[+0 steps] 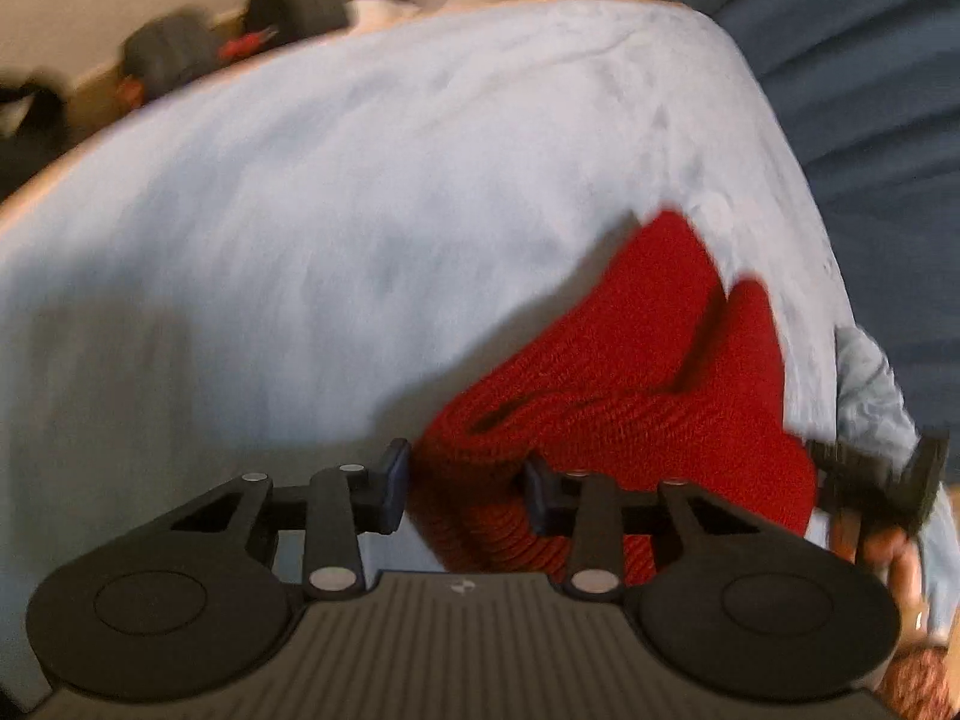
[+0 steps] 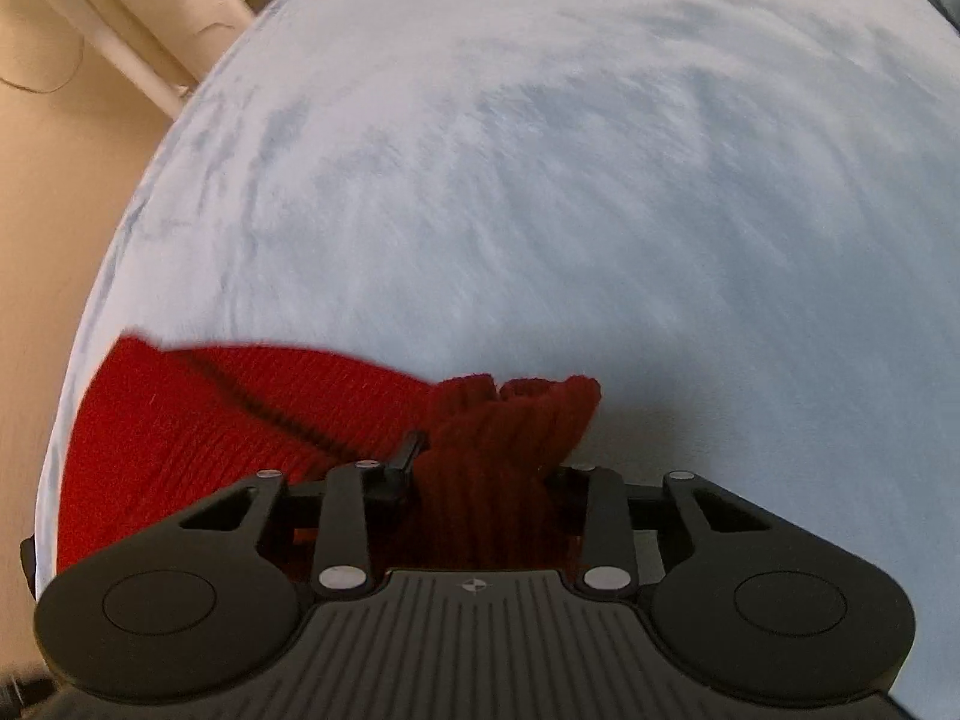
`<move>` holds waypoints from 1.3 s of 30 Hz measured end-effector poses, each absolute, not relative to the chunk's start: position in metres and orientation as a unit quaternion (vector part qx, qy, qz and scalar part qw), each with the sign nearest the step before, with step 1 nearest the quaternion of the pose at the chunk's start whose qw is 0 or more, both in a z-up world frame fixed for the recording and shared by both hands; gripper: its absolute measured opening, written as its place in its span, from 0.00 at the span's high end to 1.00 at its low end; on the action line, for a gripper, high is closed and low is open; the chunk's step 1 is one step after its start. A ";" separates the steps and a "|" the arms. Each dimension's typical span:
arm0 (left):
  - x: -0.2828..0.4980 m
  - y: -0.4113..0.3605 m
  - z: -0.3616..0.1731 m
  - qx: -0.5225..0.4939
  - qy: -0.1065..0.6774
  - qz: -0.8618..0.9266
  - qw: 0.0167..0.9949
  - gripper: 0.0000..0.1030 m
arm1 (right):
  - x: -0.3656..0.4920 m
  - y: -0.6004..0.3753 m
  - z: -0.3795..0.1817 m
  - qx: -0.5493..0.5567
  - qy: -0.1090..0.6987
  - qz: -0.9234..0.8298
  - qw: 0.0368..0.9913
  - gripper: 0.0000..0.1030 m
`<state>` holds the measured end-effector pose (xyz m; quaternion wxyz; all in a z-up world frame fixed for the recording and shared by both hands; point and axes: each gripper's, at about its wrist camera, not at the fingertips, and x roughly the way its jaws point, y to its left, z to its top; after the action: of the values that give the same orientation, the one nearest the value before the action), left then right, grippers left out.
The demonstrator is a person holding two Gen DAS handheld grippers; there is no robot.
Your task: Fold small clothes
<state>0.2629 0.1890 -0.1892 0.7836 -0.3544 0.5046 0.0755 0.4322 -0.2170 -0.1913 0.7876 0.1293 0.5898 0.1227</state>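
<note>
A wide surface covered by a pale blue plush blanket (image 2: 540, 180) fills most of both views; it is smooth and slightly mottled. Beyond its far edge a beige floor or wall is seen, with white furniture legs (image 2: 138, 30) in the right wrist view and several dark blurred objects (image 1: 180, 48) along the wall in the left wrist view. A dark blue fabric (image 1: 870, 90) lies to the right of the blanket there.

On the blanket, near its edge, a red ribbed knitted garment (image 1: 630, 372) is laid. Its long axis runs across the left wrist view from the lower left up to the upper right, and one folded layer is seen on top.

The left gripper (image 1: 465, 495) is narrowed, and a thick roll of the garment is between its pads, which appear to press on it. The right gripper (image 2: 480, 480) is closed on a bunched end of the same garment, whose tip stands up past the fingers. No container is in view.
</note>
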 end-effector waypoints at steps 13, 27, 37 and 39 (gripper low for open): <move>0.471 0.095 -0.158 -0.074 0.569 -0.108 0.812 0.71 | 0.157 -0.236 -0.202 0.405 0.461 -0.092 0.784 0.70; 0.425 0.118 -0.139 -0.142 0.524 -0.130 0.829 0.13 | 0.163 -0.277 -0.206 0.469 0.463 -0.096 0.746 0.51; 0.395 0.124 -0.143 -0.138 0.481 -0.071 0.863 0.84 | 0.178 -0.282 -0.160 0.393 0.396 -0.063 0.827 0.51; 0.402 0.121 -0.154 -0.137 0.496 -0.071 0.855 0.74 | 0.190 -0.273 -0.155 0.368 0.390 -0.036 0.844 0.51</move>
<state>0.4019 0.1211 -0.1540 0.8547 -0.1373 0.4956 -0.0708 0.1902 -0.2725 -0.1550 0.8435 0.3677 0.3899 -0.0362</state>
